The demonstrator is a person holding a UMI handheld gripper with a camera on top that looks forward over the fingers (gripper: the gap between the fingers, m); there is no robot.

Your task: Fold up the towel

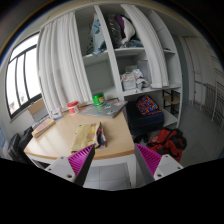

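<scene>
A light wooden table (pixel 62 140) stands ahead and to the left of my fingers. A small yellowish patterned cloth (pixel 88 132), which looks like the towel, lies bunched on the table just beyond my left finger. My gripper (pixel 116 160) is open, with its magenta pads (pixel 84 158) wide apart. It hangs in the air off the table's near right corner. Nothing is between the fingers; only grey floor tiles show there.
A green object (pixel 98 100) and a red one (pixel 72 106) stand at the table's far side. White shelves (pixel 128 60) with stacked items rise behind. A window (pixel 22 70) and curtains are at left. A colourful bag (pixel 148 105) and a red-black heap (pixel 170 143) are at right.
</scene>
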